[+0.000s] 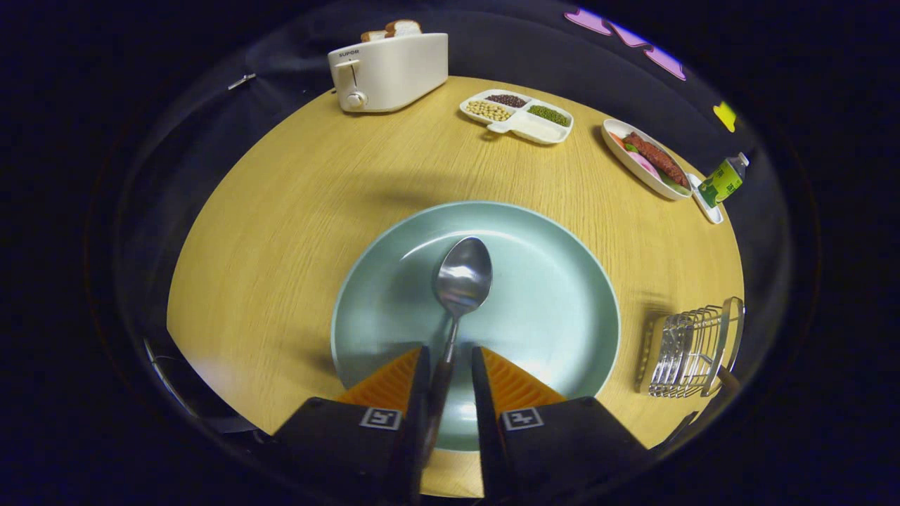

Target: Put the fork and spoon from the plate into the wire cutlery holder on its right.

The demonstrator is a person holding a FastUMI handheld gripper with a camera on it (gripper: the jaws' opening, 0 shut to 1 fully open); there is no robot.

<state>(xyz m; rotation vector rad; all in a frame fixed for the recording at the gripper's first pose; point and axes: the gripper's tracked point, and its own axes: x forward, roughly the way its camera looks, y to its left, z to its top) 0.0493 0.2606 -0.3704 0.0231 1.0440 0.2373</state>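
Spoon (460, 281) handle sits between the tool (448, 362) fingers, narrow but seemingly not clamped; next, squeeze, lift, carry right to wire holder (692, 348).

Toaster (388, 70) with bread, bean tray (517, 116), sausage dish (645, 167), bottle (724, 179)

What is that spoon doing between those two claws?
A person's hand-held gripper has its fingers on either side of the spoon handle, over the green plate. Whether they already pinch it is hard to tell. The wire cutlery holder waits to the plate's right, seemingly with a wooden-handled piece already sticking out.
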